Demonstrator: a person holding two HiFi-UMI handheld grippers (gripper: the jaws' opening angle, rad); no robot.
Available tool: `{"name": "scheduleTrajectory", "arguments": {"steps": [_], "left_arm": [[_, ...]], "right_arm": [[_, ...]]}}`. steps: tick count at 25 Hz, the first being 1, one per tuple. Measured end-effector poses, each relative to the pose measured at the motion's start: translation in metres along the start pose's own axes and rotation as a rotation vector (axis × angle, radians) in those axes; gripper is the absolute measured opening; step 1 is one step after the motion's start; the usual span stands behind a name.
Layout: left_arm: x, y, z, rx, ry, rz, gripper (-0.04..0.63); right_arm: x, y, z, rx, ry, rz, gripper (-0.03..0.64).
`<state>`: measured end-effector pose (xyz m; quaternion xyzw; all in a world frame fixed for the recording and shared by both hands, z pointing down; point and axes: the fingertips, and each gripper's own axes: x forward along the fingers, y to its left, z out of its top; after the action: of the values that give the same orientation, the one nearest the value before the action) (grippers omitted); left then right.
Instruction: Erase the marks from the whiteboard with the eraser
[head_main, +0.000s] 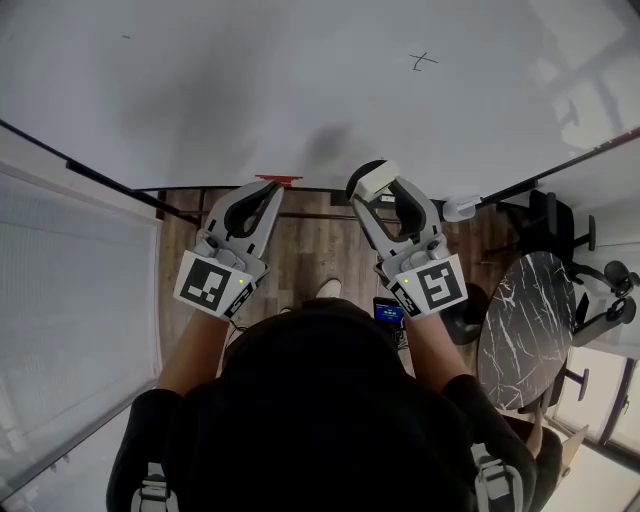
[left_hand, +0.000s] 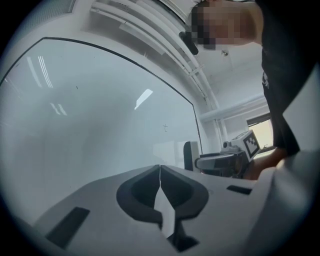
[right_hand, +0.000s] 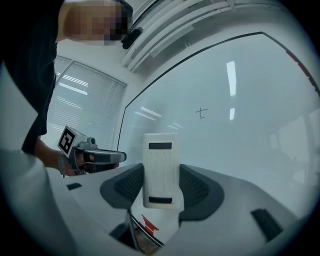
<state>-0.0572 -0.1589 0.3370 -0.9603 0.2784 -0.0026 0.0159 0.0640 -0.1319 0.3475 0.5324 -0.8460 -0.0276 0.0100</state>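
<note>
The whiteboard (head_main: 300, 80) fills the top of the head view, with a small black cross mark (head_main: 424, 61) at its upper right; the same mark (right_hand: 201, 113) shows in the right gripper view and, faintly, as a mark (left_hand: 165, 127) in the left gripper view. My right gripper (head_main: 378, 187) is shut on a white eraser (right_hand: 160, 170) with two dark slots, held near the board's lower edge, below and left of the mark. My left gripper (head_main: 268, 190) is shut with nothing between its jaws, level with the right one near the board's bottom edge.
A red patch (head_main: 277, 180) sits at the board's bottom frame by the left gripper. A round black marble table (head_main: 528, 325) and office chairs (head_main: 555, 220) stand on the wood floor at right. Window blinds (head_main: 70, 300) lie at left.
</note>
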Motion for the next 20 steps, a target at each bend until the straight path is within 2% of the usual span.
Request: {"name": "scheduleTrajectory", "arguments": {"steps": [10, 20], "left_arm": [[0.055, 0.004, 0.017, 0.03, -0.009, -0.006, 0.006], [0.068, 0.02, 0.014, 0.028, -0.006, -0.121, 0.006]], "right_arm": [[0.004, -0.045, 0.02, -0.036, -0.039, -0.032, 0.223], [0.015, -0.052, 0.018, -0.032, 0.016, -0.165, 0.222]]}}
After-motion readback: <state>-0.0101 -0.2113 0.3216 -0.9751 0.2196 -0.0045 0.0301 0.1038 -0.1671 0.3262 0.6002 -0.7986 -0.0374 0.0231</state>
